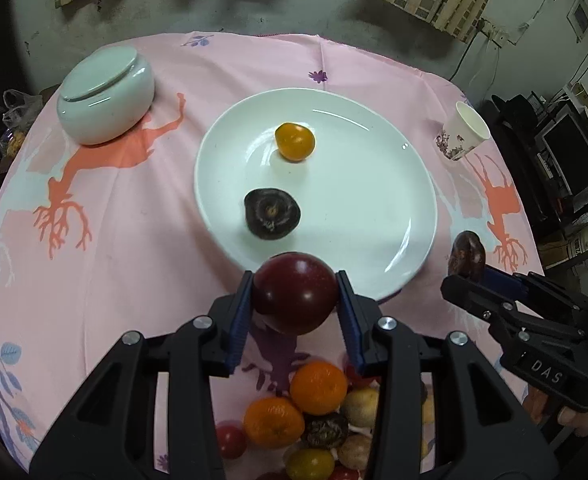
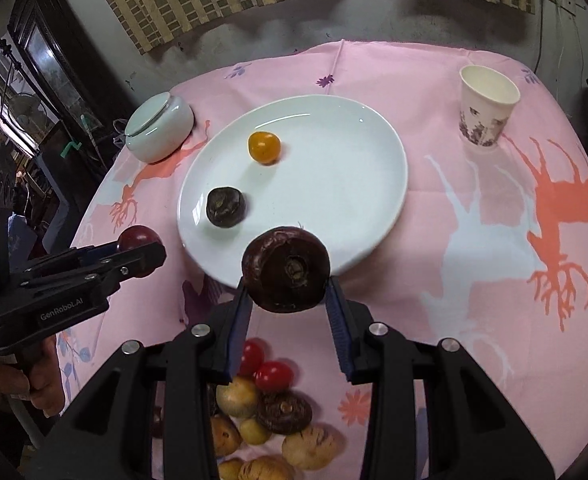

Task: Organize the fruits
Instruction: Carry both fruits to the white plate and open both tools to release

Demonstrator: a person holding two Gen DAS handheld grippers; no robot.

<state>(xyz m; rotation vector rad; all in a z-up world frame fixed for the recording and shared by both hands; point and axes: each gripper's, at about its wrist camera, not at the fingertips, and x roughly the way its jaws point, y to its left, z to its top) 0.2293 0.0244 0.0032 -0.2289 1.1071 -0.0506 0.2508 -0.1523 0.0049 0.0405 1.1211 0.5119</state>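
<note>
Two fruits mid-carry | left gripper [image 1: 296, 294] jaws clamp dark red plum [image 1: 296, 292], right gripper [image 2: 287, 292] jaws clamp brown water chestnut [image 2: 285, 269] | both near white plate [image 1: 354, 184] edge | next: probably over plate, release gently

Table [image 1: 141, 264] under a pink cloth printed with deer shapes. Directly on it: white plate [image 1: 358, 216] just beyond the jaws; lidded pale ceramic jar [image 1: 105, 96] far beyond, to their left; paper cup [image 1: 464, 132] beyond, to their right. Loose fruit pile [image 1: 318, 420] beneath the jaws — oranges, small red, yellow and brown pieces.
</note>
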